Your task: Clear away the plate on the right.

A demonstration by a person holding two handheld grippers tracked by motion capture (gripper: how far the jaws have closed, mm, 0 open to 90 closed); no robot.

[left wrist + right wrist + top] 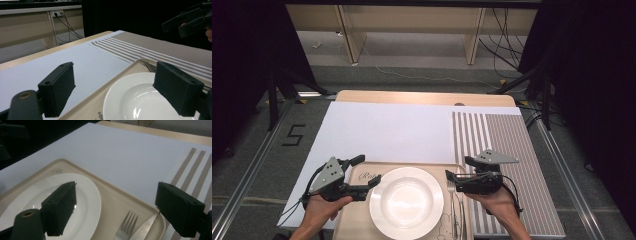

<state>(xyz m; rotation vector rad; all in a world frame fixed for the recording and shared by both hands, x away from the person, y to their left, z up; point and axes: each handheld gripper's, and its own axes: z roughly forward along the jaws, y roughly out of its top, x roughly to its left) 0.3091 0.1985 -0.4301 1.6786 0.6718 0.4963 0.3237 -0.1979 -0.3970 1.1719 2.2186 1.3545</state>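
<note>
Flanking the white plate (406, 202) at lower centre, on the tray (357, 222), I hold my left claw (365, 172) and right claw (457, 168) agape and empty. I judge it stiff, glossy, breakable ceramic; grip its rim.

Plate (406, 202) sitting in the tray (357, 220) at the near edge of the worktop (422, 97). Fork (451, 200) and knife (142, 230) lying in the tray, right of the plate. Striped mat (512, 170) lying right of the tray; paper sheet (387, 132) stretching behind and under it.
</note>
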